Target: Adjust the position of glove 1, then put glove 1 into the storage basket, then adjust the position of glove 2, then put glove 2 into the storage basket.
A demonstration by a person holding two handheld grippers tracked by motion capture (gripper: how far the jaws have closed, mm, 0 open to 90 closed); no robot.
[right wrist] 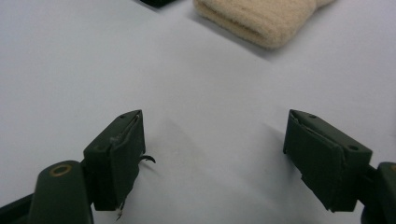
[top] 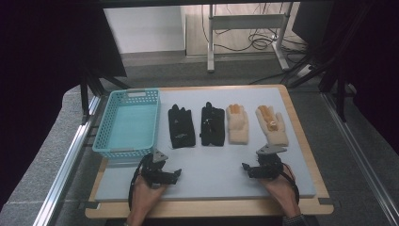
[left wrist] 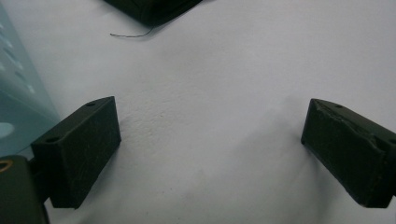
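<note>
I am holding the left gripper [top: 175, 175] and right gripper [top: 245, 168] spread, empty; the soft, light black glove [top: 181, 126] at 12 o'clock pinches best at the cuff.

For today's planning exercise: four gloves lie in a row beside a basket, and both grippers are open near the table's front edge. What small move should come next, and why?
Probably ease the left gripper forward to the nearest black glove. Its jaws stand open and empty, and that glove lies next to the basket.
</note>
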